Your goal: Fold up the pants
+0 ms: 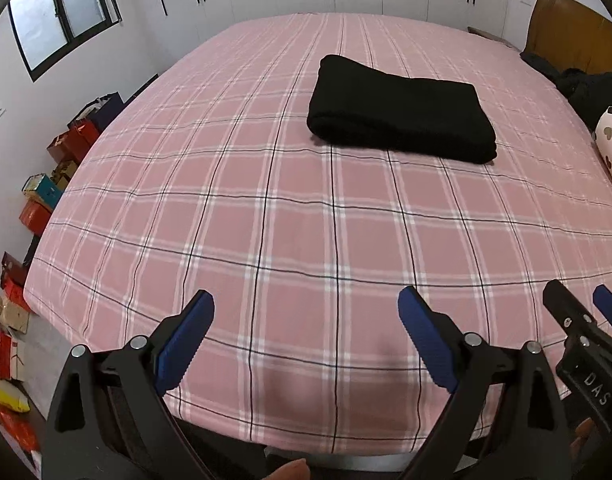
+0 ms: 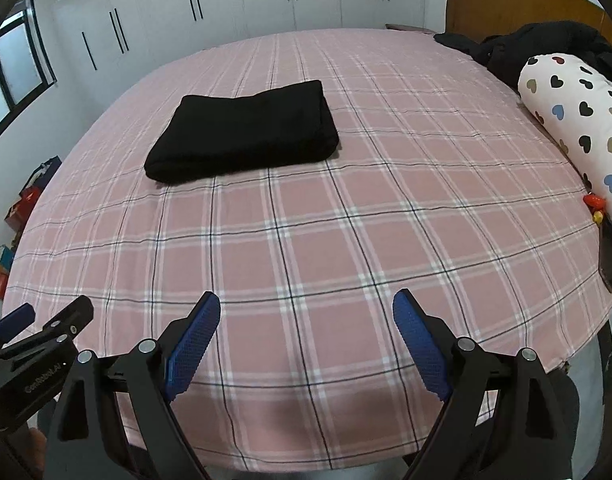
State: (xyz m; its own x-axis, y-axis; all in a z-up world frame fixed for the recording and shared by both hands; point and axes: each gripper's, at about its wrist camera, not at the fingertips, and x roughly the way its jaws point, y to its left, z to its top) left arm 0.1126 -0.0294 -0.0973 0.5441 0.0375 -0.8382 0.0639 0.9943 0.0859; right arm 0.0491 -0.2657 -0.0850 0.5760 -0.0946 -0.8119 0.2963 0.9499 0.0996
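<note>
The black pants [image 1: 402, 120] are folded into a thick, neat rectangle with several layers. They lie flat on the pink checked bed [image 1: 266, 240], in its far half, with nothing touching them. One long edge is rounded where the cloth doubles over; the fabric looks soft and plain.

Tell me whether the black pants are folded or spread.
Folded: the black pants lie as a compact, thick rectangle on the pink plaid bed.
</note>
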